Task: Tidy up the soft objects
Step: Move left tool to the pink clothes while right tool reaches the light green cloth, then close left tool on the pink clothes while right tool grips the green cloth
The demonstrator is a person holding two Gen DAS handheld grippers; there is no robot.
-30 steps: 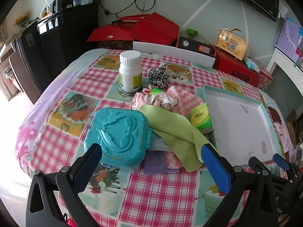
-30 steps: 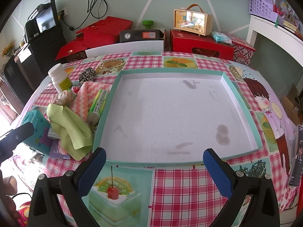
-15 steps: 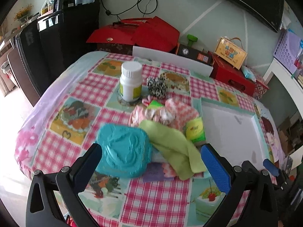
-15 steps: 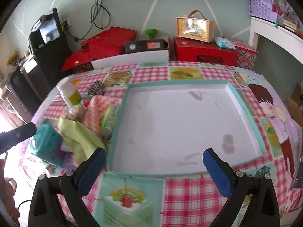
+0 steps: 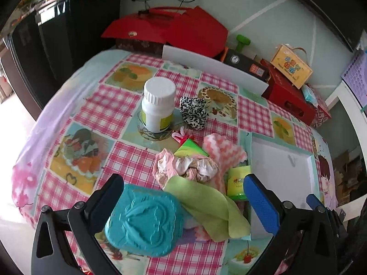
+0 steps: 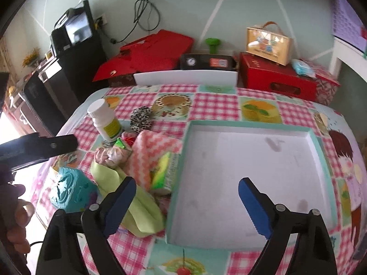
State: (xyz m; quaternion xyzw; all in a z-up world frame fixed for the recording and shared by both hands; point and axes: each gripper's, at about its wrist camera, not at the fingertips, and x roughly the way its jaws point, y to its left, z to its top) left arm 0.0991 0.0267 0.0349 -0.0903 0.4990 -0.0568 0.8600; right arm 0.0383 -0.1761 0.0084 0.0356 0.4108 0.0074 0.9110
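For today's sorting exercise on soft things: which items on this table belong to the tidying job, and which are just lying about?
Belong to the job:
green cloth
pink zigzag cloth
pink scrunchie
leopard scrunchie
white tray, probably the destination

Just lying about:
white bottle
teal box

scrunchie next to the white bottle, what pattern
Black-and-white leopard print scrunchie; clearest in the left wrist view.

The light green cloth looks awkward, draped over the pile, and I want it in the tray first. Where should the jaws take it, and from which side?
Judging by its pose, take the light green cloth at its near loose corner, which hangs free beside the tray. Come from above on the near side; its far end lies against the teal box and the pink bundle.
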